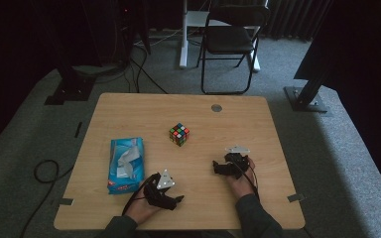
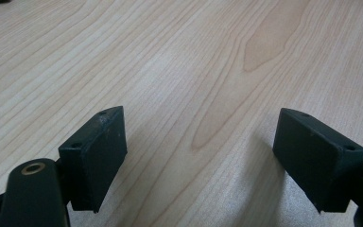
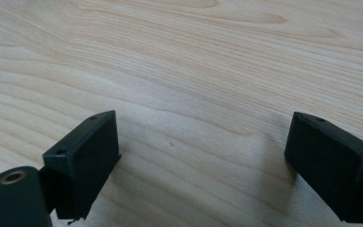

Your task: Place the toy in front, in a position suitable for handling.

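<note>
The high view looks down and forward over the whole table [image 1: 129, 111]; both gripper views skim its wood close up.

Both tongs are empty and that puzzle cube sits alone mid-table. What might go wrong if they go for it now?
The cube is small and free-standing, so one open tong arriving first, say the right tongs, could shove or spin it instead of gripping. The left tongs lie beside the tissue pack; reaching forward, the hand or cable might drag it along.

A scrambled multicoloured puzzle cube [image 1: 179, 134] sits flat near the middle of the wooden table [image 1: 129, 111].
</note>
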A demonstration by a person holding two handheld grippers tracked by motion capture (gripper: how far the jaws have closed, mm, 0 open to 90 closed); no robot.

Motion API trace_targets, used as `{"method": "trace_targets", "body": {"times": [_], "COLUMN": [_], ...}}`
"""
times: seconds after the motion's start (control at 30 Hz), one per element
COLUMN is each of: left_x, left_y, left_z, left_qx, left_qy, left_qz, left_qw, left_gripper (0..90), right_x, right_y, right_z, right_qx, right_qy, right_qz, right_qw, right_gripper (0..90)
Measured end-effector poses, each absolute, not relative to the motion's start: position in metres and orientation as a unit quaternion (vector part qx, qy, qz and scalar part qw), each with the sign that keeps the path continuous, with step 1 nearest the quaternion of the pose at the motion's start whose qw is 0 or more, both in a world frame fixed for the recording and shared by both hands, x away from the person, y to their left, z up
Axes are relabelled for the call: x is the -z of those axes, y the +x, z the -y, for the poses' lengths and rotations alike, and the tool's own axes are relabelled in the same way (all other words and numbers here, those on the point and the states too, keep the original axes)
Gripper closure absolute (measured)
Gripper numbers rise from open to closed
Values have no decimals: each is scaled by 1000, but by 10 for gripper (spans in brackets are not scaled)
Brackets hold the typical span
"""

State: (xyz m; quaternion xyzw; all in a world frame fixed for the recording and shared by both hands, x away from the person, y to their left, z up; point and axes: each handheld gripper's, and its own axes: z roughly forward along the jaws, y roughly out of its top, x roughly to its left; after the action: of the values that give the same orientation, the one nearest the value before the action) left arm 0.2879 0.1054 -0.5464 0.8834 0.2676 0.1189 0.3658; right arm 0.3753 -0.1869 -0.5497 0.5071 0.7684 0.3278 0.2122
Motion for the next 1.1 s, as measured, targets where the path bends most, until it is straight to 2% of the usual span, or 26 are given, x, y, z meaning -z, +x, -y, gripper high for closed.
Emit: {"method": "trace_targets", "body": {"times": [0.33,0.47,0.77,0.87,1.1], "left_x": [546,546,546,546,546], "left_y": [288,287,287,287,287], "left_z": [-105,-105,-105,-105,-105], "left_qx": [-120,-121,-121,-121,-121], "left_qy": [883,883,883,883,882], "left_qz": [-269,-271,-271,-271,-271], "left_qw": [365,364,365,364,365], "left_gripper": [184,184,184,184,184], "right_x": [550,549,547,542,531], "right_y": [375,374,373,375,370], "right_z": [185,184,182,178,168], "right_qx": [-334,-336,-332,-311,-316], "right_qy": [486,482,456,448,421], "right_qz": [-782,-783,-805,-821,-829], "right_qw": [204,203,185,168,190], "right_gripper": [107,134,117,160,220]}}
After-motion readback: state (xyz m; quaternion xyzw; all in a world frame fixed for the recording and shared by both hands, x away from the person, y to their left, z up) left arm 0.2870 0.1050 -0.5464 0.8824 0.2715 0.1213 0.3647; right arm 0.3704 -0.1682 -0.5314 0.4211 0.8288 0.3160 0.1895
